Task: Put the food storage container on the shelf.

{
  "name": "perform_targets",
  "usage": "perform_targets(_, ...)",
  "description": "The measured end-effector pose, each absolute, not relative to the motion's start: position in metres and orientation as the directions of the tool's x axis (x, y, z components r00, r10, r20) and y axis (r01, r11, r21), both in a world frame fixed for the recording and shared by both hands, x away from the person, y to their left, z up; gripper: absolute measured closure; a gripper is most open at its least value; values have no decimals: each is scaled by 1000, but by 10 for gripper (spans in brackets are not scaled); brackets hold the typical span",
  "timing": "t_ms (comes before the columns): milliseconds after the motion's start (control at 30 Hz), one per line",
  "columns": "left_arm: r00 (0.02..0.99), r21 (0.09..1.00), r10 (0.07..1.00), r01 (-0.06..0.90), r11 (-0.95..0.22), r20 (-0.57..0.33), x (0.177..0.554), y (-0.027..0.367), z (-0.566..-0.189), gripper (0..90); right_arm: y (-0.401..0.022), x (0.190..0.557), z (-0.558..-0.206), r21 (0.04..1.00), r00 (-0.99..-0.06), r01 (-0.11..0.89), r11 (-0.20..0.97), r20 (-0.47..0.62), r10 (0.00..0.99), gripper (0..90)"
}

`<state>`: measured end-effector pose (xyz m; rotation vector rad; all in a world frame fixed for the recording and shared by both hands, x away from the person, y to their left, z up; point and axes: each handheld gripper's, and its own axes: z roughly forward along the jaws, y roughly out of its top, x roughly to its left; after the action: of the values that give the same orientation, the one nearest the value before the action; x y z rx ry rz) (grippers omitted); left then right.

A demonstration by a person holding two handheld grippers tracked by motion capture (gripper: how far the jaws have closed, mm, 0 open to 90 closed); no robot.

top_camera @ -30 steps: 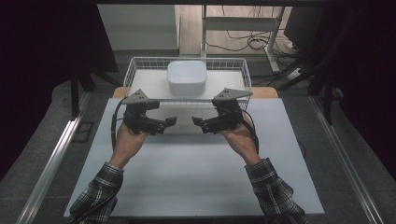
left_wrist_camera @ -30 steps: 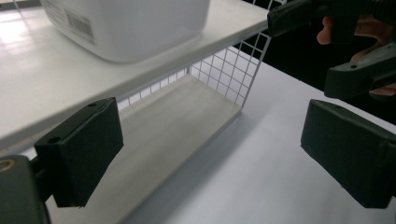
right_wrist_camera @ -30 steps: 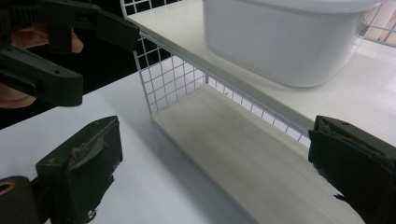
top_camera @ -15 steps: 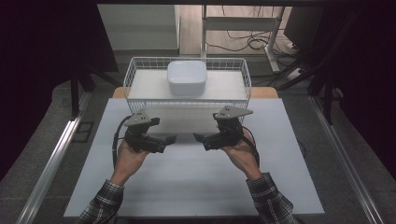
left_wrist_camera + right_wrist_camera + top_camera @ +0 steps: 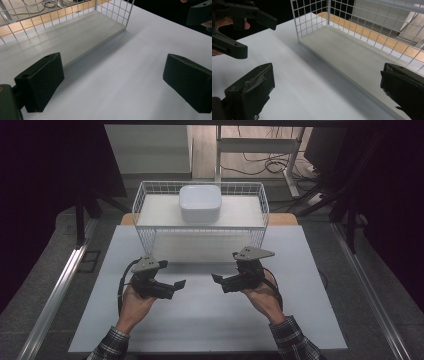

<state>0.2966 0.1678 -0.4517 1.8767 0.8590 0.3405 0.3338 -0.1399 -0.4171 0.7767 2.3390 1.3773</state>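
1. Dark floor and shadowed surroundings frame a white table top (image 5: 210, 320), with cables lying on the floor beyond its far edge.
2. At the far side of the table stands a white wire basket (image 5: 150, 237), its long axis running left to right across the table, parallel to the far edge.
3. Inside the basket, on its pale floor near the back wall and about midway along, sits a white rounded-square container (image 5: 200, 203).
4. Near the basket's front wall, the left gripper (image 5: 172, 287) is held over the table in the person's left hand (image 5: 132, 302); it points toward the other gripper, jaws spread wide with nothing between them.
5. Opposite it, the right gripper (image 5: 220, 281), in the right hand (image 5: 262, 295), points back at the left one, jaws likewise wide apart and empty.
6. Both grippers are apart from each other and from the basket, which lies just ahead of them.
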Motion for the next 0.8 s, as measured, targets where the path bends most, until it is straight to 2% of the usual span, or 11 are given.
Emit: perform_targets(800,692,851,711,444,-280,-127,257,174,-492,37,-176,310,-453,842,-767,334,423,-19,642,0)
